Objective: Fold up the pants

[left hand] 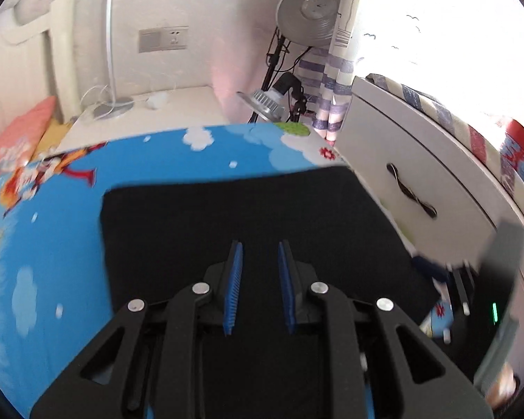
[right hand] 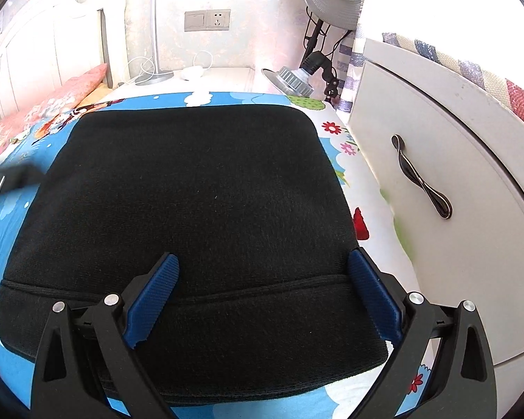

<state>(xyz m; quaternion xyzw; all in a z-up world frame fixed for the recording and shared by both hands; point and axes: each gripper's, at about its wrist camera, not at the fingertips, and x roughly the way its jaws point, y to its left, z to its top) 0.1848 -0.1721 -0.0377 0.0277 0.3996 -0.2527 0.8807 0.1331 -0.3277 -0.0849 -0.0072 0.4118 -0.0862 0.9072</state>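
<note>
While folded black pants (right hand: 192,181) lie on a cartoon sheet (right hand: 14,244) (cabinet (right hand: 436,174) beside), right gripper (right hand: 262,262) hangs open; left gripper (left hand: 260,248) narrowly parted, empty.

The left gripper (left hand: 260,249) has a black plastic frame with triangular cut-outs, 4 round silver pivot pins and 2 narrow fingers faced with ribbed blue pads (left hand: 234,279). The right gripper (right hand: 262,262) is built alike, its blue pads (right hand: 153,295) finely textured.
</note>
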